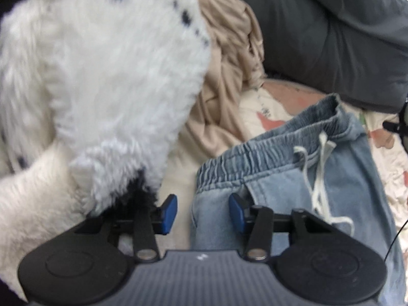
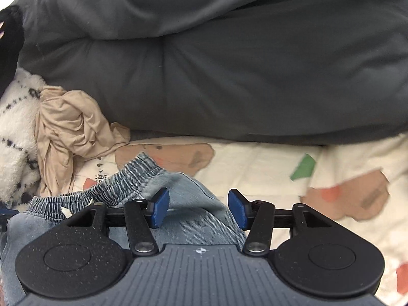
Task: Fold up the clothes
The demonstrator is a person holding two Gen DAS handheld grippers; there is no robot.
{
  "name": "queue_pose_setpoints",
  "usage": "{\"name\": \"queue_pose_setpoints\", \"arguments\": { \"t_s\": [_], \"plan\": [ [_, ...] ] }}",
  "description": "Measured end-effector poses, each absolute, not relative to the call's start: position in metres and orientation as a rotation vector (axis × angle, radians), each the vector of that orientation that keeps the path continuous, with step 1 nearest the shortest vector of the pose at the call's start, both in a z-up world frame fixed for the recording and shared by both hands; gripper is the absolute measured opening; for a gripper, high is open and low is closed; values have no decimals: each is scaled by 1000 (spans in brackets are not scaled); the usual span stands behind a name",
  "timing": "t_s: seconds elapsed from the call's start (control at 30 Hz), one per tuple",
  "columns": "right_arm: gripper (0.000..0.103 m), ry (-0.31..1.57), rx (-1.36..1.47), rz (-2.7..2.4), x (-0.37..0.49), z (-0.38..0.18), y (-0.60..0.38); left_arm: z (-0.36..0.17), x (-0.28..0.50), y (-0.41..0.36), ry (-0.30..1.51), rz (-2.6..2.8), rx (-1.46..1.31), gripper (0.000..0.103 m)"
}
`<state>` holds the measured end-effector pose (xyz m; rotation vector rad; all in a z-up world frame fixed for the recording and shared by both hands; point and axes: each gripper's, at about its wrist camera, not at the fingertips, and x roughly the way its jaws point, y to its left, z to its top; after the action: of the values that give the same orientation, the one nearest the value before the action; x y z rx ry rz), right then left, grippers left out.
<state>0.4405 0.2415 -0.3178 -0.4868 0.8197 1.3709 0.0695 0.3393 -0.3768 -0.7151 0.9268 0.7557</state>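
The light blue denim trousers with a gathered elastic waistband and a white drawstring lie on a cream bedsheet with printed patches, filling the lower right of the left wrist view and the lower left of the right wrist view. The left gripper hangs released, its blue pads apart over the trousers' left edge below the waistband, pressing nothing. The right gripper is likewise released, denim showing between its pads without contact. A fluffy white-and-black garment fills the upper left, with crumpled beige cloth beside it.
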Motion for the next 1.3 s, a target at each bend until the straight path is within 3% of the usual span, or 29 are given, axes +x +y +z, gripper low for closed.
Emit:
{"name": "queue_pose_setpoints", "arguments": {
  "t_s": [0.4,0.63,0.73,0.9,1.3],
  "plan": [
    [58,826,-584,1392,428,-331,280,-411,80,336,956,743,-704,52],
    [58,798,-666,1419,425,-331,290,-383,62,336,885,745,-777,39],
    [58,784,-674,1449,423,-324,295,-367,53,342,829,763,-827,39],
    [58,763,-729,1485,418,-328,311,-374,60,348,860,790,-775,32],
    [58,683,-1124,1619,397,-369,334,-404,71,341,948,726,-761,36]
  ]
}}
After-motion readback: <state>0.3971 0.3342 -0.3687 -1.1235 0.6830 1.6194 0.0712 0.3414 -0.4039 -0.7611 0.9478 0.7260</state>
